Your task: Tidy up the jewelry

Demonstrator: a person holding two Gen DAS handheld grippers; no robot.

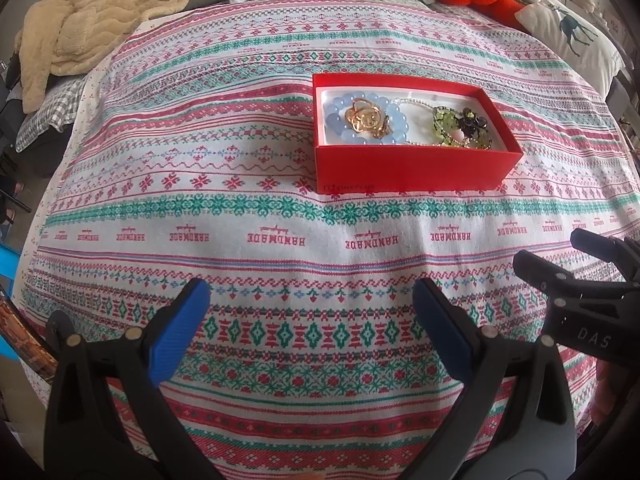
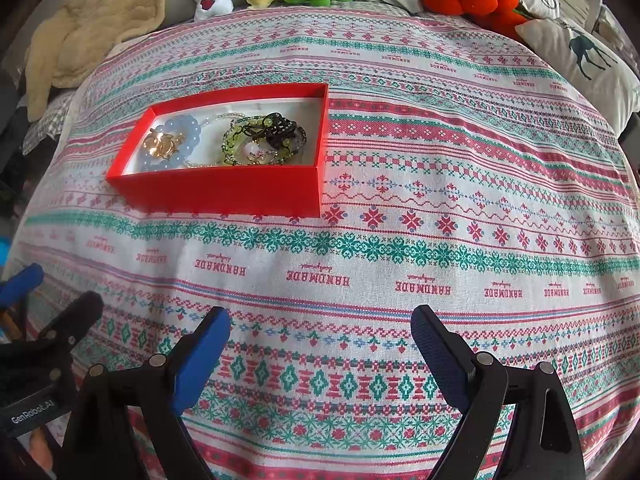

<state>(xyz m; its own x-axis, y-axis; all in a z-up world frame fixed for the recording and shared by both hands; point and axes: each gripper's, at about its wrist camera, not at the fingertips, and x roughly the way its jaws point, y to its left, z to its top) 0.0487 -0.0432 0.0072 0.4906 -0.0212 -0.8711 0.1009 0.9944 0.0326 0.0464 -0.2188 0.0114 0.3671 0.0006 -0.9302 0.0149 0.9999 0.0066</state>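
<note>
1. Jewelry is seen gathered inside an open red box [image 1: 412, 160], which lies right of centre in the left wrist view and left of centre in the right wrist view [image 2: 224, 188].
2. In the box's left part a pale blue bead bracelet [image 1: 366, 120] is laid, with gold pieces [image 1: 366, 118] resting on it.
3. In the right part a green beaded piece [image 1: 452, 128] and a dark beaded piece [image 1: 472, 118] are tangled together; a thin silvery chain [image 1: 412, 101] is draped between the two groups.
4. The box is set on a patterned cloth [image 1: 240, 208] in red, green and white, printed "HANDMADE".
5. Plush toys, a beige blanket [image 1: 92, 20] and a deer-print pillow [image 1: 572, 36] are ranged along the top of the frame.
6. The left hand-held gripper [image 1: 312, 320] is held with its blue pads apart, empty, at the lower frame.
7. The right hand-held gripper [image 2: 320, 344] is likewise spread wide, nothing between its pads.
</note>
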